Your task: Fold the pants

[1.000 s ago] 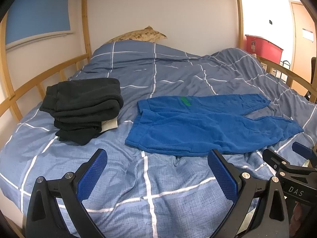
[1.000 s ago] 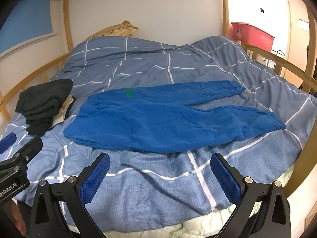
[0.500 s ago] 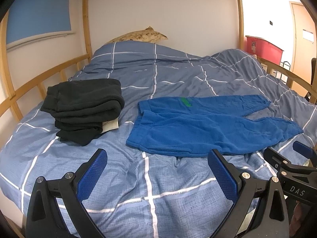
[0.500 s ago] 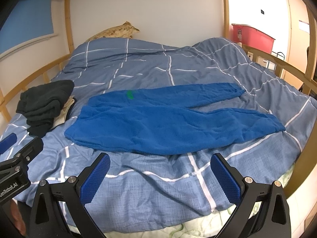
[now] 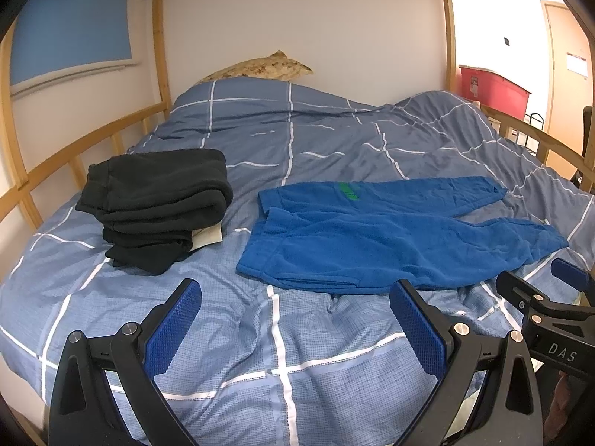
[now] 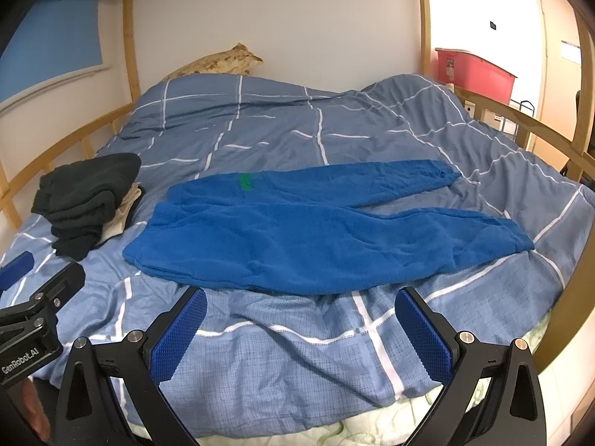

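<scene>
Blue pants (image 5: 379,230) (image 6: 316,230) lie flat on the bed, waistband to the left, both legs stretched to the right, a green mark near the waist. My left gripper (image 5: 295,319) is open above the duvet, short of the waistband's near corner. My right gripper (image 6: 301,323) is open too, just in front of the near leg's edge, holding nothing. Each gripper shows at the edge of the other's view.
A pile of folded black clothes (image 5: 156,204) (image 6: 85,200) sits left of the pants. The blue checked duvet (image 5: 297,353) covers the bed, bunched at the back right. Wooden rails (image 5: 74,152) (image 6: 539,130) run along both sides. A pillow (image 5: 260,68) lies at the head, a red bin (image 6: 472,70) beyond.
Both grippers have edged slightly forward and down toward the pants, which sit a little larger in view. The pants and black pile have not moved.
</scene>
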Motion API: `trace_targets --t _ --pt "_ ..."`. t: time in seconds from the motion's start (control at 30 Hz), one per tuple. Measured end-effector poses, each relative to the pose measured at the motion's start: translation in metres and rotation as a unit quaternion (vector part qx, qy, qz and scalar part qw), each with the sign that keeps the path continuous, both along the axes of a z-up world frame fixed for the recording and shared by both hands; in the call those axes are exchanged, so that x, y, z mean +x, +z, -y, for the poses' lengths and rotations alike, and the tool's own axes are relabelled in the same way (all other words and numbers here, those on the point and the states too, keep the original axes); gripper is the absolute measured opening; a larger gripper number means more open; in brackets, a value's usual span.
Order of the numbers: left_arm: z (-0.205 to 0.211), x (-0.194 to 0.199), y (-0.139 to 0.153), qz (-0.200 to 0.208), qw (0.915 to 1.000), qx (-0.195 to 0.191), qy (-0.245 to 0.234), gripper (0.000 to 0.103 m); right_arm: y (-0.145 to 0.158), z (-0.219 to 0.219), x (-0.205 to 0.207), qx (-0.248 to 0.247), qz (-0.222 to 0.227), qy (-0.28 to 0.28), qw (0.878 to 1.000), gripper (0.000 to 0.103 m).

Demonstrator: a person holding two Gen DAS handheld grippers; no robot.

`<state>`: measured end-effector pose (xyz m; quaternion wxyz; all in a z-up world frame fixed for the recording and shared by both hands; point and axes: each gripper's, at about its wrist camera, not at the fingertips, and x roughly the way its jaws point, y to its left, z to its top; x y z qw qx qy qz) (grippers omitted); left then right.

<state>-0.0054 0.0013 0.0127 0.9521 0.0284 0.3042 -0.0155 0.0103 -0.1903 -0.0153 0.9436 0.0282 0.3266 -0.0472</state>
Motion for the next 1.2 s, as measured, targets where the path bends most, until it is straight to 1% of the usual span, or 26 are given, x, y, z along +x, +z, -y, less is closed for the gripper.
trace_targets --t 0.77,0.97,1.13,1.2 --pt "-0.007 0.002 -0.003 -0.004 1.0 0.002 0.003 0.103 0.0 -0.003 0.001 -0.002 -0.001 0.0 1.0 0.103" --pt "-0.012 0.004 -0.01 -0.007 0.9999 0.006 0.009 0.103 -0.008 -0.006 0.003 -0.005 -0.006 0.0 1.0 0.103" --pt "-0.022 0.007 -0.018 0.0 0.9996 0.014 0.026 0.102 -0.019 -0.003 0.007 -0.002 -0.003 -0.011 1.0 0.103" --pt "-0.025 0.01 -0.021 -0.001 0.9994 0.018 0.028 0.1 -0.024 -0.003 0.011 0.0 -0.005 -0.013 1.0 0.103"
